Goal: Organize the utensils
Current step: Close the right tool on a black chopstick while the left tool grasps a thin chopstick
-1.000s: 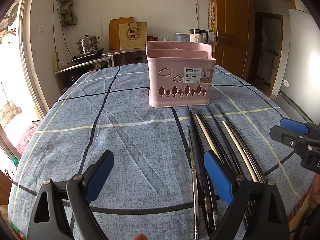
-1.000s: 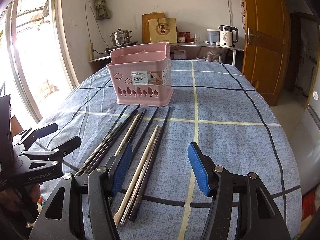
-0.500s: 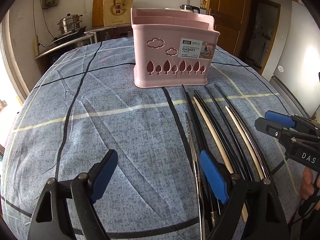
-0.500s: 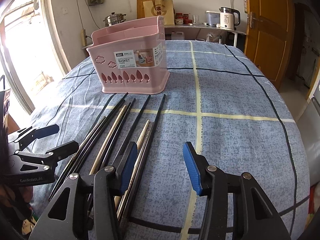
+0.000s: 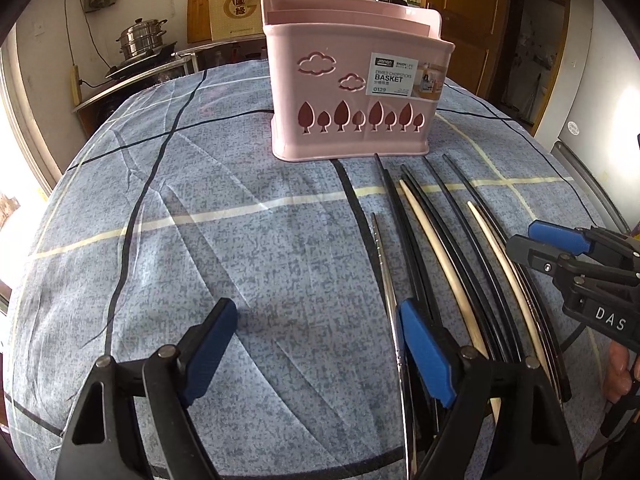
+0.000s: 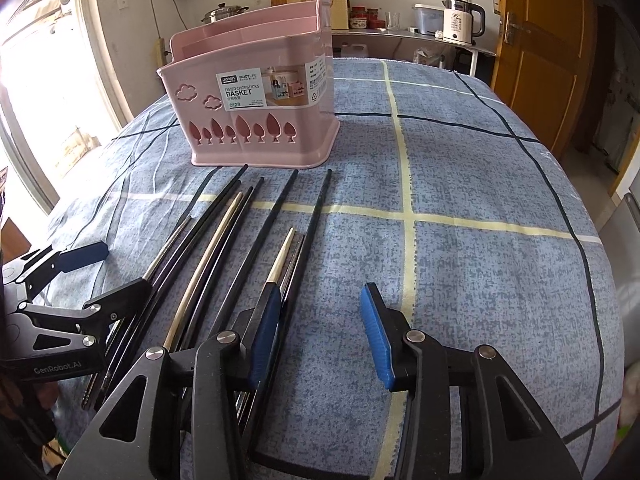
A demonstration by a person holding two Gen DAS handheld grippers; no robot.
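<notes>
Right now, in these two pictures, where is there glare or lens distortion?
Right wrist view: the window at the left is blown out white. Left wrist view: the straight chopsticks look bowed by the fisheye, and dark corners frame the picture. The pink basket label stays sharp.

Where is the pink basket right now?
The pink basket stands upright on the blue checked tablecloth, ahead of both grippers in both views, just beyond the far tips of the chopsticks.

Blue checked tablecloth [image 6: 480,184] covers the table. Electric kettle [image 6: 460,20] stands at 1 o'clock, steel steamer pot [image 5: 142,38] at 10 o'clock, wooden door [image 6: 540,48] at 2 o'clock.
</notes>
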